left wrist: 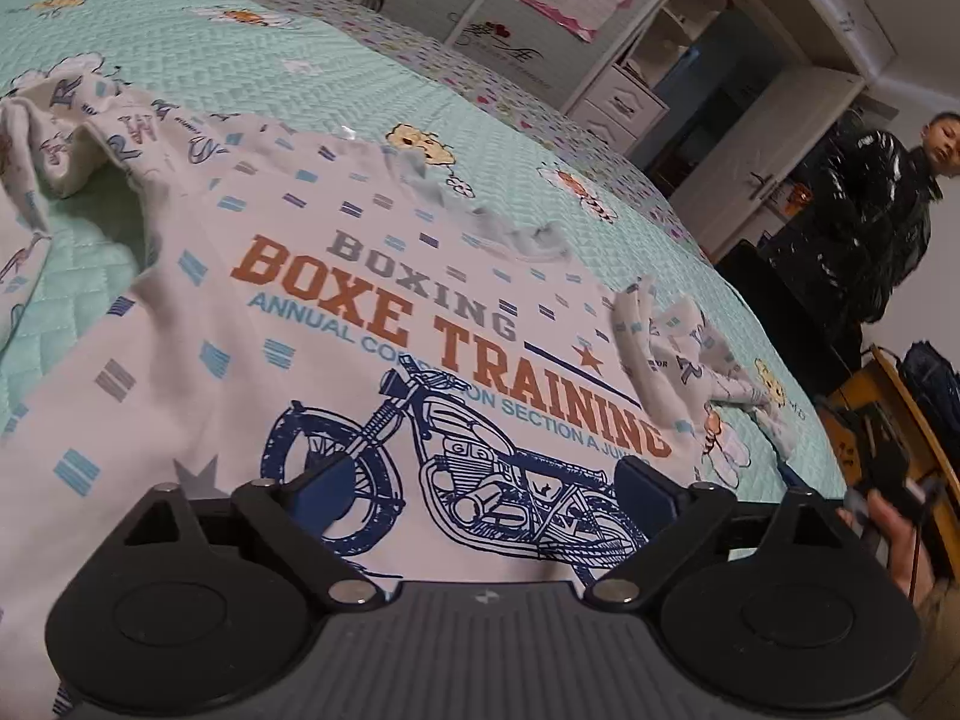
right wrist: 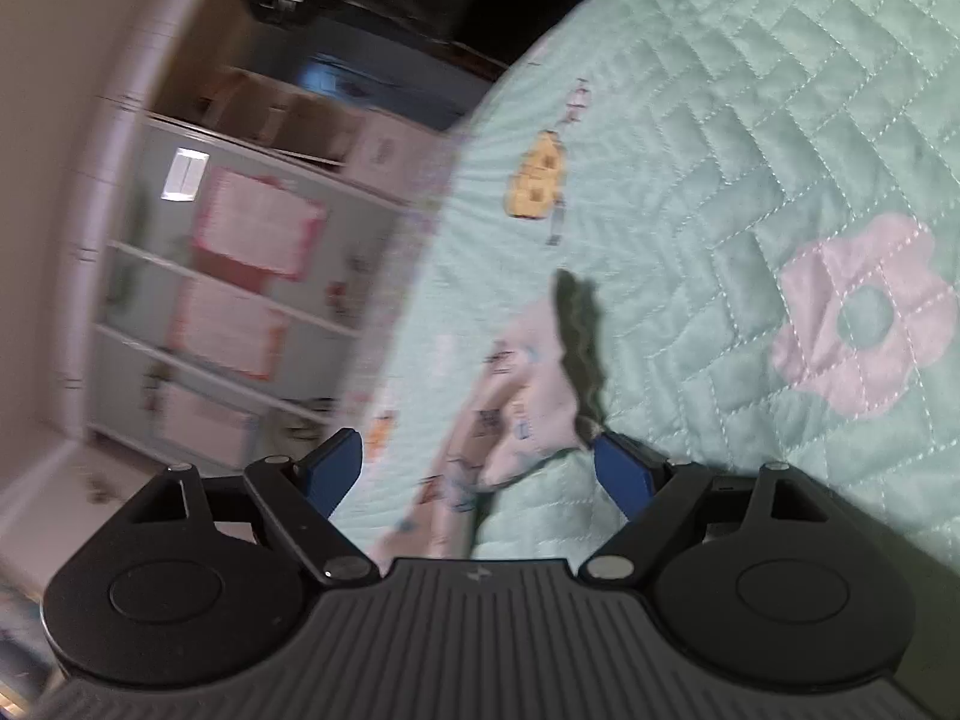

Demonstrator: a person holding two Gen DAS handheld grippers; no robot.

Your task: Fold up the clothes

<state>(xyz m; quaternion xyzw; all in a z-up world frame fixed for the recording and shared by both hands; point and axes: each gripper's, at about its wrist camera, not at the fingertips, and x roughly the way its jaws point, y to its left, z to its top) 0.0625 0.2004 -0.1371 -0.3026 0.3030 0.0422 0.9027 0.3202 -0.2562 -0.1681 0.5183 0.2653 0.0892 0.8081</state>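
The left tool (left wrist: pixel 486 489) is hovering low over a white printed shirt (left wrist: pixel 372 324) that is lying spread, chest print up, on the mint quilted bed (left wrist: pixel 252 54), its blue pads standing wide apart with nothing between them. The right tool (right wrist: pixel 477 471) is also standing wide and gripping nothing, a rumpled bit of pale printed cloth (right wrist: pixel 528 396) lying on the quilt just ahead of its pads (probably a sleeve or hem of the same garment, though the blur is making that hard to settle). Judging by this, the folding is only beginning: the shirt is lying flat but its sleeves are bunching up at both sides, so the next move is likely calling for each tool to close on an edge or sleeve and carry it across the body. The left view is giving the whole shirt front, the crumpled sleeve (left wrist: pixel 678 354) at the right and a person in a dark jacket (left wrist: pixel 870 210) standing beyond the bed; the right view is showing none of that, only bare quilt, a pink appliqué flower (right wrist: pixel 864 312) and a blurred white cabinet (right wrist: pixel 240 276).
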